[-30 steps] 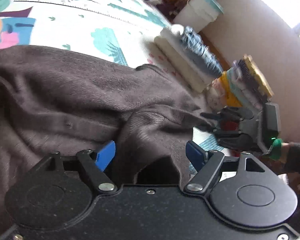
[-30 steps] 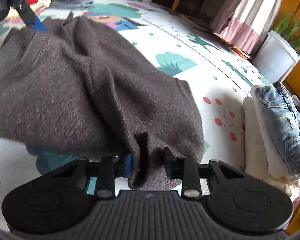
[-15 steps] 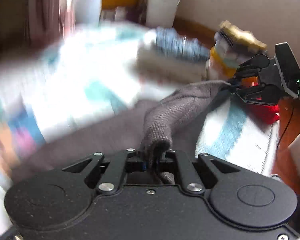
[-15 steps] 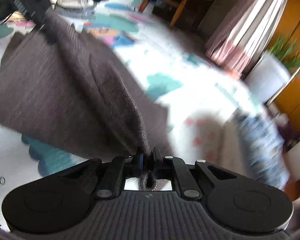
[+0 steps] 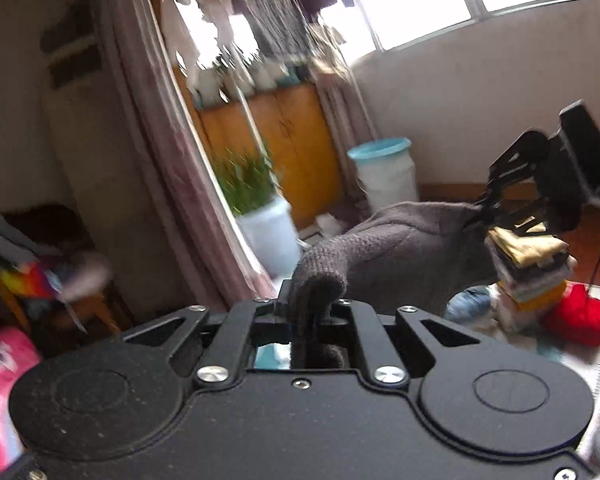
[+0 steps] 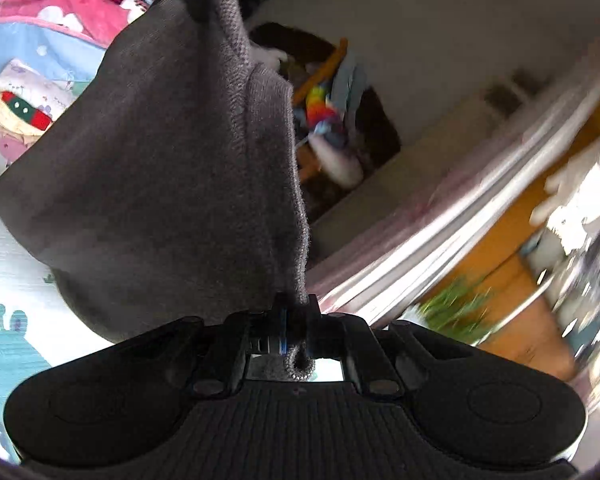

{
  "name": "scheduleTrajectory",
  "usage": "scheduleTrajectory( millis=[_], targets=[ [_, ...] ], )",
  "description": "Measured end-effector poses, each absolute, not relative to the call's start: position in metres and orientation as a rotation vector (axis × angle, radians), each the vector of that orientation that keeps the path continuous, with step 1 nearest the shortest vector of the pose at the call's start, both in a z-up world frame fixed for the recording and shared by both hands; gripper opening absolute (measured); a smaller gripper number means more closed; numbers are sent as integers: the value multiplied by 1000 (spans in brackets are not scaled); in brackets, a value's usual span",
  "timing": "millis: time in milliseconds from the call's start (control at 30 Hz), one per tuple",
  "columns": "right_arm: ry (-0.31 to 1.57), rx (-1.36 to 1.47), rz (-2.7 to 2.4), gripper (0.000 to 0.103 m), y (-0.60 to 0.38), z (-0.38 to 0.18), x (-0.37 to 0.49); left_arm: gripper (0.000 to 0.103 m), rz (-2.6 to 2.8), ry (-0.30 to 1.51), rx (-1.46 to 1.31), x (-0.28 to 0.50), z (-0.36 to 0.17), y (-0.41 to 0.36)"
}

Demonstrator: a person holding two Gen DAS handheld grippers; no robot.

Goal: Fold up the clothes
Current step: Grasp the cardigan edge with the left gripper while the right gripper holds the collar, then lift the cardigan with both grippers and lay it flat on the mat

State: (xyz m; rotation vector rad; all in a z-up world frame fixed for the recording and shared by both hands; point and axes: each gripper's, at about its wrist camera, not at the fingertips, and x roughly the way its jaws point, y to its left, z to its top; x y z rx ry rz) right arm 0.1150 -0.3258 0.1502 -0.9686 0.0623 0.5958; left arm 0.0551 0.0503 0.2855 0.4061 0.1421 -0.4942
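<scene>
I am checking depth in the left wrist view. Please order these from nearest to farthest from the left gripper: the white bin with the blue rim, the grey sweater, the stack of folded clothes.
1. grey sweater, pinched in the left gripper.
2. stack of folded clothes, lower right.
3. white bin with the blue rim, by the far wall.

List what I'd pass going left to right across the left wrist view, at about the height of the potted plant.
Pink curtain → potted green plant → white bin with the blue rim → grey knit sweater → right tongs shut on the sweater's far edge.
</scene>
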Motion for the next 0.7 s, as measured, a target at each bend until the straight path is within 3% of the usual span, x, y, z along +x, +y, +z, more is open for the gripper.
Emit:
scheduleTrajectory(
  millis=[233,500,700],
  targets=[
    [-29,-1108,535,9,-337,235,58,6,-548,71,304,-11,331,64],
    [-4,-1248,493,9,-374,277,-28,6,-684,31,215,-90,330,50],
    [70,-1341,569,9,-356,281,-28,6,-686,125,171,-62,321,61]
  ],
)
